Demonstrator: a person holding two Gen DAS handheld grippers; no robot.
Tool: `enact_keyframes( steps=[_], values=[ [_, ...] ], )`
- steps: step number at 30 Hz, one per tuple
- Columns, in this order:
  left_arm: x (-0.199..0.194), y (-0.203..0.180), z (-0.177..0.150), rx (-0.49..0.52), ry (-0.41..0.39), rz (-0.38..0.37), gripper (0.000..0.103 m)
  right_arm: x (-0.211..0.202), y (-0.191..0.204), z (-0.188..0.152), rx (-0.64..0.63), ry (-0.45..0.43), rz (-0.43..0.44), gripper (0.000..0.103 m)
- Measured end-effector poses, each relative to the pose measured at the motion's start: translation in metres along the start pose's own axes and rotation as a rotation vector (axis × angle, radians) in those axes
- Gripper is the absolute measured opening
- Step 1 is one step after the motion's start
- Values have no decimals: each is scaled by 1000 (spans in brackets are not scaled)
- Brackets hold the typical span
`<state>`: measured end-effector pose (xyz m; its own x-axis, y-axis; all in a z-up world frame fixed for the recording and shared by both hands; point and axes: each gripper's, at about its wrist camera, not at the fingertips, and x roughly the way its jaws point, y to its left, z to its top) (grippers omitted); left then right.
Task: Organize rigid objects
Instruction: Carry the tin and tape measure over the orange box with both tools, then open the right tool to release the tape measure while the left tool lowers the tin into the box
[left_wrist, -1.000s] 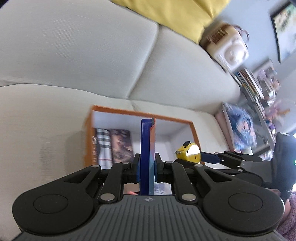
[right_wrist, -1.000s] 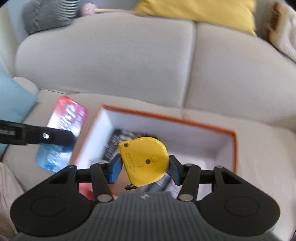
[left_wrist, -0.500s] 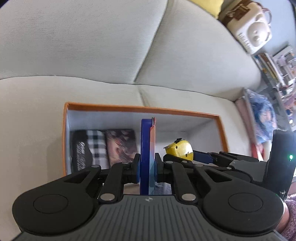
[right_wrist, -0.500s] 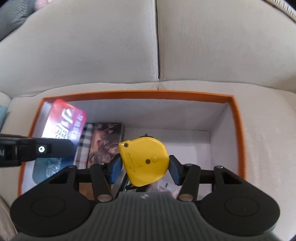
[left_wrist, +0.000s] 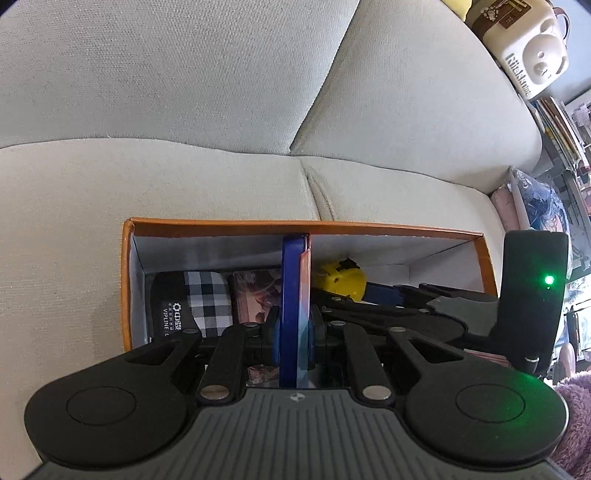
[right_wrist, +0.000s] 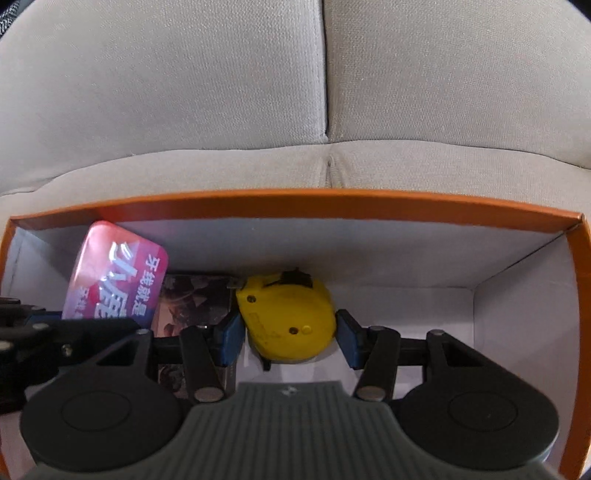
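So I've got both hands down in the orange box (right_wrist: 332, 210) that sits on the sofa seat (left_wrist: 184, 177). My right gripper (right_wrist: 290, 334) is clamped on the yellow tape measure (right_wrist: 286, 317), low inside the box and close to its back wall. My left gripper (left_wrist: 293, 325) is squeezed tight on the flat floss pack (right_wrist: 114, 273), held on edge, over toward the box's left side. A checkered case (left_wrist: 195, 299) and a dark picture card (right_wrist: 192, 302) already lie on the box floor under it.

What worries me: the 2 grippers are really close together in there, so if I let go of either one carelessly they could bump. The pack is thin and upright, so I reckon it'll tip onto the other stuff when released. The tape measure is rounded, so it might roll off toward the box's right side.
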<state>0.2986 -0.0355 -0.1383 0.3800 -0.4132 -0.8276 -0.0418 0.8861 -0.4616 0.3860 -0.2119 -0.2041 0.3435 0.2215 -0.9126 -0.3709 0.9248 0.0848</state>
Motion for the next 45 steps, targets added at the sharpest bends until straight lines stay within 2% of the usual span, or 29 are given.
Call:
enact_keyframes(
  steps=[4, 7, 13, 16, 19, 22, 23, 25, 26, 34, 35, 40, 45],
  values=[
    [-4, -1, -3, -1, -1, 0, 15, -1, 0, 1, -7, 2, 6, 57],
    [-7, -3, -4, -3, 3, -7, 15, -16, -1, -2, -28, -29, -9, 62],
    [-13, -17, -6, -4, 13, -62, 15, -72, -9, -20, -46, -143, -60, 62],
    [-7, -30, -10, -11, 38, -94, 15, -96, -18, -38, -28, -169, -84, 61],
    [6, -43, -15, -35, 68, -125, 15, -116, -30, -59, -2, -197, -88, 58],
    [21, -53, -20, -69, 101, -138, 15, -136, -42, -81, 34, -244, -68, 42],
    [26, -56, -22, -76, 115, -136, 15, -141, -46, -85, 51, -257, -62, 41],
    [37, -61, -25, -97, 134, -128, 15, -149, -53, -93, 91, -269, -69, 29],
    [44, -63, -26, -110, 141, -126, 15, -151, -56, -97, 108, -273, -69, 29],
    [82, -65, -18, -188, 139, -116, 15, -152, -60, -112, 171, -278, -40, 29],
    [85, -65, -16, -191, 142, -108, 15, -136, -64, -105, 166, -277, -43, 29],
    [91, -68, -14, -170, 149, -66, 16, -122, -64, -97, 135, -273, -71, 29],
    [84, -76, -17, -90, 144, 37, 20, -126, -66, -99, 146, -266, -71, 29]
  ],
)
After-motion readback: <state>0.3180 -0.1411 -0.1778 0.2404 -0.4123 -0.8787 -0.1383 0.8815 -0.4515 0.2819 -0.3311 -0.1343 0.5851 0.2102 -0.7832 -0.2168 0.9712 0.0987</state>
